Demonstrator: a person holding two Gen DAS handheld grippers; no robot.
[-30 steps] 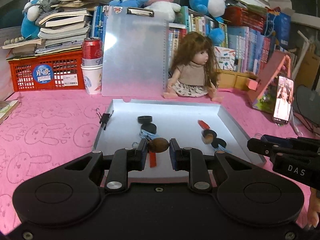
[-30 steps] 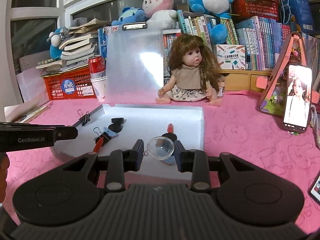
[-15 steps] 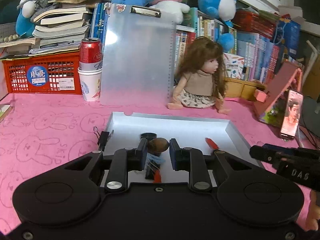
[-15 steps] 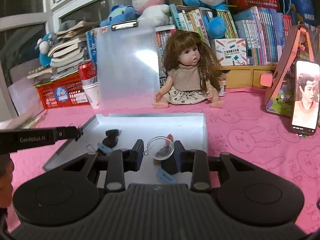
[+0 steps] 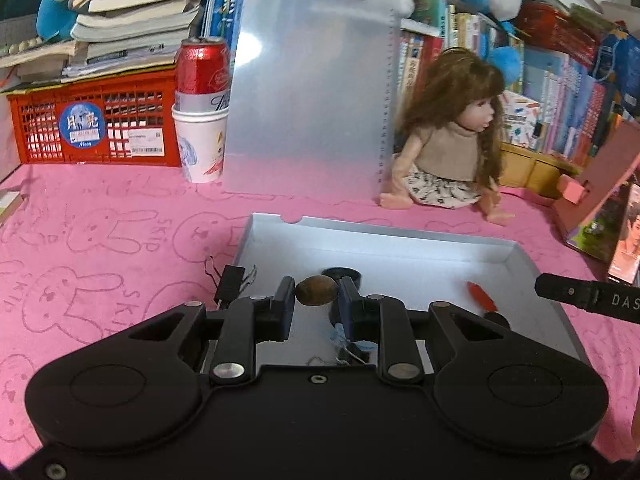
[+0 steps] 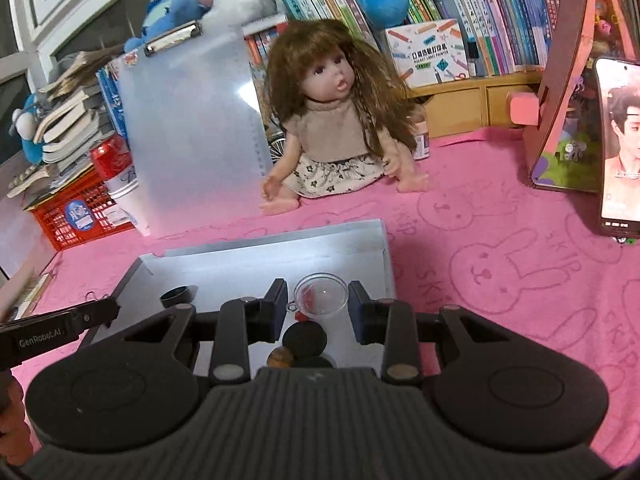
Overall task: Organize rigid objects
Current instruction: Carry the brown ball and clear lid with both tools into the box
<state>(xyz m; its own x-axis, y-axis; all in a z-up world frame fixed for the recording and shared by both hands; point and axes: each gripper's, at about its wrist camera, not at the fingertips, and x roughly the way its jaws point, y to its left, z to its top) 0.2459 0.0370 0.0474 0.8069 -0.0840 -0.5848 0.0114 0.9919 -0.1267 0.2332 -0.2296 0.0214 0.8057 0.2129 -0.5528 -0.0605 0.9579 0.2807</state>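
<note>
Both my grippers advanced over tray; left gripper clamps brown nut, right gripper clamps clear half-sphere.

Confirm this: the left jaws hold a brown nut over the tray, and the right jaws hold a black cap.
Not quite. The right gripper holds a clear plastic half-sphere, not a black cap, as the right wrist view shows. The rest stands: the left gripper holds the brown nut over the tray.
</note>
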